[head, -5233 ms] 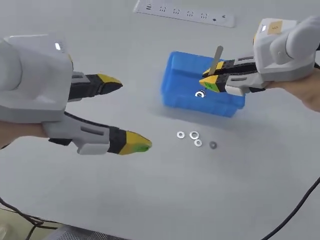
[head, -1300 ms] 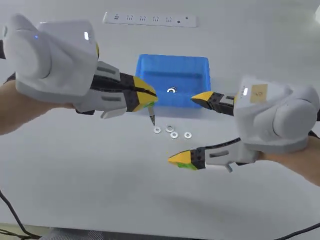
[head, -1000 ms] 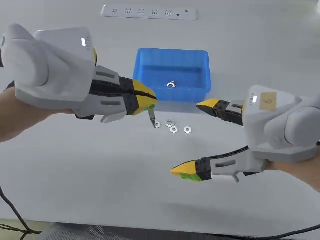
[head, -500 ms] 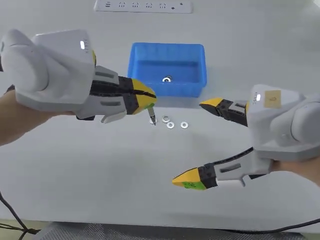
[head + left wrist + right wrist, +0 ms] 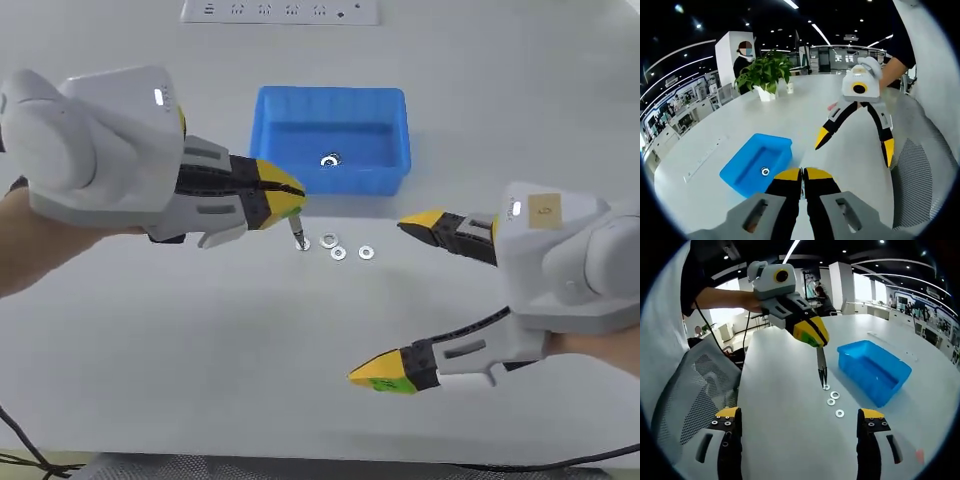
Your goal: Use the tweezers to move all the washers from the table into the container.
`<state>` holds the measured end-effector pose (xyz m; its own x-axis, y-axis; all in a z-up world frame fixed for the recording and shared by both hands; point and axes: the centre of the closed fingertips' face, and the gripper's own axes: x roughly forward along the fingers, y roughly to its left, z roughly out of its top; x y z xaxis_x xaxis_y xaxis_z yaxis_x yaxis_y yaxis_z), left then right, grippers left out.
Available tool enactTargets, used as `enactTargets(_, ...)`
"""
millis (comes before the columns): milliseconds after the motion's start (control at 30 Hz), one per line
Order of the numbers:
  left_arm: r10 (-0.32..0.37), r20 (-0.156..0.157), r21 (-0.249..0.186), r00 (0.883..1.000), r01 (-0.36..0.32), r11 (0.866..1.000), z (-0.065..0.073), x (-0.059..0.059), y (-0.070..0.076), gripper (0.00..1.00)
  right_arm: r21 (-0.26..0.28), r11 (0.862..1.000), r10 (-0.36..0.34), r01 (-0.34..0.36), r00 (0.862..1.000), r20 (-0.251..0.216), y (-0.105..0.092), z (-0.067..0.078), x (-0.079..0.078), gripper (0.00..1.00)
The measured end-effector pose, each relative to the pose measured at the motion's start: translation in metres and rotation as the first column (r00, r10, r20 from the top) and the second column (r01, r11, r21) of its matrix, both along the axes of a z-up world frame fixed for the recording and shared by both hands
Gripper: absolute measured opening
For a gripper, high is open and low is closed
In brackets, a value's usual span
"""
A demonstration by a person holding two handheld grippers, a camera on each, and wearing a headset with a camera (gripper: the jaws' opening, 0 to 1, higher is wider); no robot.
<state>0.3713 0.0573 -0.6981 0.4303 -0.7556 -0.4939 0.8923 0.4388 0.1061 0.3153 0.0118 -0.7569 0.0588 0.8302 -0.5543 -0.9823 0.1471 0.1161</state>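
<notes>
My left gripper (image 5: 295, 195) is shut on slim metal tweezers (image 5: 298, 232) that point down at the table. Their tips touch the leftmost of several small silver washers (image 5: 339, 253) lying in a loose row just in front of the blue container (image 5: 330, 183). One washer (image 5: 329, 161) lies inside the container. In the right gripper view the tweezers (image 5: 821, 365) meet a washer (image 5: 826, 387) under the left gripper (image 5: 812, 335). My right gripper (image 5: 380, 300) stands wide open to the right of the washers with nothing between its jaws, and the left gripper view also shows that right gripper (image 5: 853, 150).
A white power strip (image 5: 280, 12) lies beyond the container at the table's far edge. A black cable (image 5: 20, 440) runs along the near left corner. A mesh chair (image 5: 695, 385) stands at the table's side, and a potted plant (image 5: 765, 75) sits on the far end.
Five seconds ago the right gripper held the tweezers over the container; now the left gripper holds them, tips down at the washers. The right gripper has opened and drifted nearer to me.
</notes>
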Motion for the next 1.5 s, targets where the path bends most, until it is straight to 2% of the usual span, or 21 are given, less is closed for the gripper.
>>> enactTargets(100, -0.008, -0.004, 0.004, 1.0, 0.009, 1.0, -0.002, 0.0, -0.001, 0.06, 0.007, 1.0, -0.005, 0.005, 1.0, -0.023, 0.0, -0.001, -0.001, 0.96)
enactTargets(233, -0.009, -0.013, 0.015, 1.0, 0.01, 1.0, -0.007, 0.0, 0.002, 0.06, 0.009, 1.0, -0.012, 0.012, 0.999, -0.031, 0.0, -0.001, -0.001, 0.95)
enactTargets(300, -0.006, -0.017, -0.002, 1.0, 0.006, 1.0, -0.005, -0.001, 0.001, 0.06, 0.011, 1.0, -0.015, 0.015, 0.999, -0.032, 0.0, -0.001, 0.0, 0.95)
enactTargets(433, -0.01, -0.013, 0.009, 1.0, 0.01, 1.0, -0.007, -0.002, 0.002, 0.06, 0.006, 1.0, -0.017, 0.018, 0.999, -0.041, -0.001, -0.002, 0.001, 0.94)
enactTargets(767, -0.016, -0.013, -0.005, 1.0, 0.016, 1.0, -0.006, -0.003, 0.0, 0.06, 0.01, 1.0, 0.005, -0.005, 0.999, -0.048, 0.003, 0.0, -0.004, 0.92)
enactTargets(933, -0.022, -0.013, 0.002, 1.0, 0.022, 1.0, -0.007, -0.004, 0.001, 0.06, 0.044, 0.998, 0.049, -0.046, 0.997, -0.059, 0.011, 0.005, -0.004, 0.86)
enactTargets(1167, -0.028, -0.02, -0.003, 0.999, 0.028, 1.0, -0.008, -0.007, 0.001, 0.06, 0.038, 0.997, 0.07, -0.069, 0.997, -0.024, 0.022, 0.004, 0.012, 0.83)
enactTargets(1333, -0.035, -0.022, -0.003, 0.999, 0.035, 0.999, -0.008, -0.006, 0.001, 0.06, 0.049, 0.99, 0.132, -0.132, 0.991, 0.007, 0.037, 0.008, 0.019, 0.73)
enactTargets(1500, -0.039, -0.023, -0.004, 0.999, 0.039, 0.999, -0.008, -0.005, 0.001, 0.06, 0.029, 0.977, 0.212, -0.213, 0.977, 0.035, 0.052, 0.001, 0.022, 0.6)
